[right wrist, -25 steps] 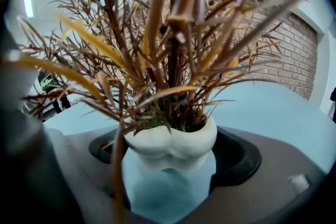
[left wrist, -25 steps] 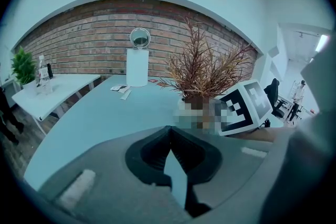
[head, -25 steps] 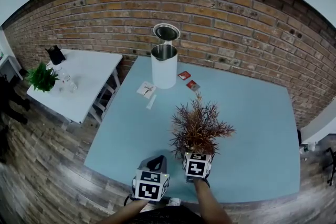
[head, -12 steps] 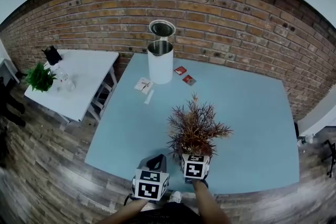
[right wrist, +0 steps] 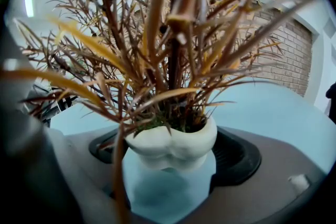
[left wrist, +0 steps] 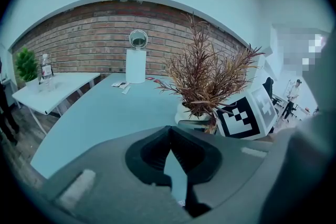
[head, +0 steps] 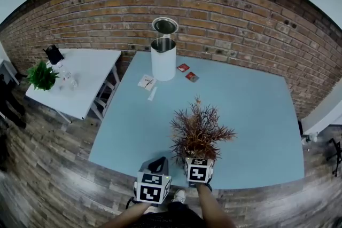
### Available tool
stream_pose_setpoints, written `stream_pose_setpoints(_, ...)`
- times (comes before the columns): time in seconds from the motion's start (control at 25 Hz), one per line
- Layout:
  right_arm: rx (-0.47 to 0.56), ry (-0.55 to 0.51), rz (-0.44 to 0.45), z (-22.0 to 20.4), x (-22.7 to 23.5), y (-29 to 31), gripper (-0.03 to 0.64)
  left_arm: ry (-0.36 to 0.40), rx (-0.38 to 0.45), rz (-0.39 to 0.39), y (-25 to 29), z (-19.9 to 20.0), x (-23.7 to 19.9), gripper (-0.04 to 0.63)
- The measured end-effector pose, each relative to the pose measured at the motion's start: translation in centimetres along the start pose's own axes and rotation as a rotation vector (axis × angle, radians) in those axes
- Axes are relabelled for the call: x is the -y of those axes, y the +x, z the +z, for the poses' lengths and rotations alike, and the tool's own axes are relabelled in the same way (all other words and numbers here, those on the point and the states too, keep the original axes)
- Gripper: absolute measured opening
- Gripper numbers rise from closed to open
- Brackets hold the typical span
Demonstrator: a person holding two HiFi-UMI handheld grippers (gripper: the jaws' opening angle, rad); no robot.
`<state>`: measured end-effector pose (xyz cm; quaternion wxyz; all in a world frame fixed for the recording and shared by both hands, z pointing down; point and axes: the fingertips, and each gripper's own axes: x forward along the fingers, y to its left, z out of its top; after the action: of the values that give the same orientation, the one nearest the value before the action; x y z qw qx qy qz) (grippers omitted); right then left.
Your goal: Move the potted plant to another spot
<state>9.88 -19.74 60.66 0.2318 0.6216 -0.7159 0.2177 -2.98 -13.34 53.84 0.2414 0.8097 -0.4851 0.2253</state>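
Pinching the white pot of the potted plant (head: 200,133) from both sides with the right claw (right wrist: 170,157), near the front edge of the blue tabletop (head: 251,115) and seemingly a little clear of its surface. Carrying nothing in the left claw (left wrist: 169,136), pressed together at the tips and parked near the pot on its left. For a clean move: hold the pot level and mind the tall dry fronds, probably top-heavy above a smooth, rounded pot. Travel low and slowly. Pick bare blue surface well apart from the white bin (head: 163,59) and the small red cards (head: 183,67) by the brick wall. Set down flat before spreading the claw.
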Motion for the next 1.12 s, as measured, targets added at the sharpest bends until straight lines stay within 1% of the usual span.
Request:
stream_pose_setpoints(0.24, -0.003, -0.009, 0.01, -0.7, -0.9, -1.5, 0.48, 0.006, 0.003, -0.004, -1.0, -0.8, 0.3, -0.002)
stream_pose_setpoints(0.4, -0.008, 0.003, 0.006, -1.8, -1.0, -2.0, 0.48, 0.005, 0.007, -0.008, -1.6, -1.2, 0.7, -0.002)
stream_pose_setpoints(0.96, -0.013, -0.016, 0.014, -3.0, -2.1, -4.7, 0.48, -0.017, 0.009, -0.008, -3.6, -3.3, 1.1, -0.002)
stream_pose_setpoints(1.12, -0.007, -0.005, 0.019, -3.5, -2.3, -5.1, 0.48, -0.021, 0.009, -0.004, -4.3, -3.9, 1.1, -0.002)
